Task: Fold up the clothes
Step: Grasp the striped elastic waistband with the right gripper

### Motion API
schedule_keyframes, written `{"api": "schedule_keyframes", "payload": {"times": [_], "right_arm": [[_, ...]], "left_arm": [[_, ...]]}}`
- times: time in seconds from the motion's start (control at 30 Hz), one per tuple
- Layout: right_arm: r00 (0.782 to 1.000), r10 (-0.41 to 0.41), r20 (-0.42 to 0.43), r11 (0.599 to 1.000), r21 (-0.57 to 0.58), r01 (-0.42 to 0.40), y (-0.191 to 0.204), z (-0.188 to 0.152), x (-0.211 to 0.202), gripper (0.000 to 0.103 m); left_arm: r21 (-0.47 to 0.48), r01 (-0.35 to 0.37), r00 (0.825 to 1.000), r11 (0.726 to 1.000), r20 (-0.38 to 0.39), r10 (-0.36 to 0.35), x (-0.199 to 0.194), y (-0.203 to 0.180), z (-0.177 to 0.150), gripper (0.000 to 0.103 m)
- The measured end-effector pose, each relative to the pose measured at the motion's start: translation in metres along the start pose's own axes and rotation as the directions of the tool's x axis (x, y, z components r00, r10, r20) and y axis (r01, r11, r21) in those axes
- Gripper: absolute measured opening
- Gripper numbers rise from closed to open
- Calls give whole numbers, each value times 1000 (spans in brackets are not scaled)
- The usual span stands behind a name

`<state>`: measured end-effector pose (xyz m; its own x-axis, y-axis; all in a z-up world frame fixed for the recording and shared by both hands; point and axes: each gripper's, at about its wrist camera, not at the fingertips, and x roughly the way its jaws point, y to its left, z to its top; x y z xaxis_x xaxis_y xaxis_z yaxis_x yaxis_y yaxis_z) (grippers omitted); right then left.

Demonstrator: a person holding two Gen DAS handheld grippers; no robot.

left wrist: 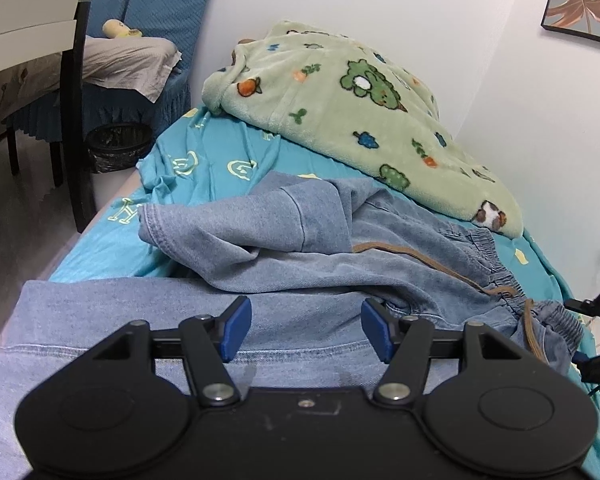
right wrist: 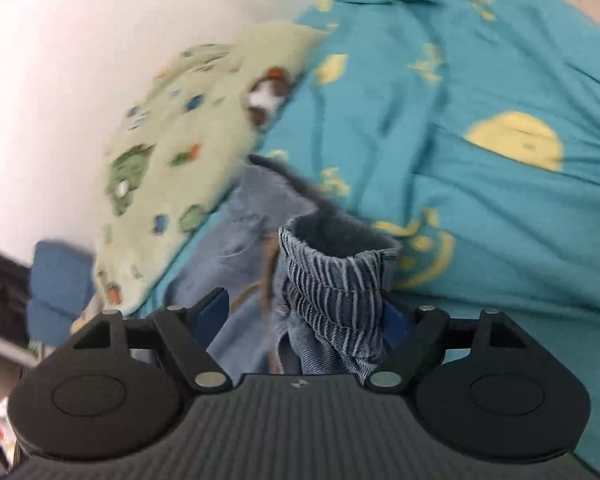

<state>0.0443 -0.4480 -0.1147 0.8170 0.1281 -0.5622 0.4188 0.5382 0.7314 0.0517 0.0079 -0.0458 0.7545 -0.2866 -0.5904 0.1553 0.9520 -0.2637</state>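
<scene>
Light blue denim trousers (left wrist: 300,248) with an elastic waistband and a brown drawstring (left wrist: 420,256) lie crumpled on the teal bedsheet (left wrist: 204,160). My left gripper (left wrist: 306,308) hovers over a flat stretch of the denim near the bed's front edge; its blue pads stand apart with nothing pinched. In the right wrist view the gathered waistband (right wrist: 332,280) stands up between the fingers of my right gripper (right wrist: 308,304), close against the right pad and apart from the left one. That view is blurred. The right gripper (left wrist: 576,332) also shows at the left wrist view's right edge, at the waistband end.
A green fleece blanket (left wrist: 340,100) with cartoon prints is heaped along the white wall behind the trousers. Left of the bed stand a dark table leg (left wrist: 72,120), a blue-covered chair (left wrist: 140,20) and a black bin (left wrist: 116,148). A framed picture (left wrist: 584,0) hangs top right.
</scene>
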Motion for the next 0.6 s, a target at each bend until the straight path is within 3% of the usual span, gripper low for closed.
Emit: {"api": "schedule_keyframes", "payload": {"times": [0.17, 0.23, 0.4, 0.5, 0.53, 0.57, 0.6], "right_arm": [[981, -164, -100, 986, -30, 162, -8, -1, 21, 84], [977, -172, -127, 985, -43, 168, -12, -1, 28, 84], [993, -96, -70, 995, -46, 93, -4, -3, 26, 80], [1000, 12, -18, 996, -90, -13, 11, -5, 19, 68], [1000, 19, -15, 991, -133, -20, 17, -6, 18, 58], [1000, -16, -20, 984, -180, 12, 22, -8, 20, 40], [998, -56, -23, 972, -229, 49, 28, -10, 22, 35]], "left_arm": [[17, 9, 1000, 1000, -14, -8, 2, -3, -2, 58], [20, 13, 1000, 1000, -20, -13, 3, -4, -2, 58], [22, 19, 999, 1000, -28, -18, 6, -4, -4, 58], [10, 25, 999, 1000, -31, -25, 7, -3, -4, 58], [7, 27, 999, 1000, -32, -27, 8, -3, -4, 58], [8, 26, 999, 1000, -34, -25, 8, -3, -4, 59], [9, 24, 999, 1000, -35, -24, 9, -3, -4, 59]]}}
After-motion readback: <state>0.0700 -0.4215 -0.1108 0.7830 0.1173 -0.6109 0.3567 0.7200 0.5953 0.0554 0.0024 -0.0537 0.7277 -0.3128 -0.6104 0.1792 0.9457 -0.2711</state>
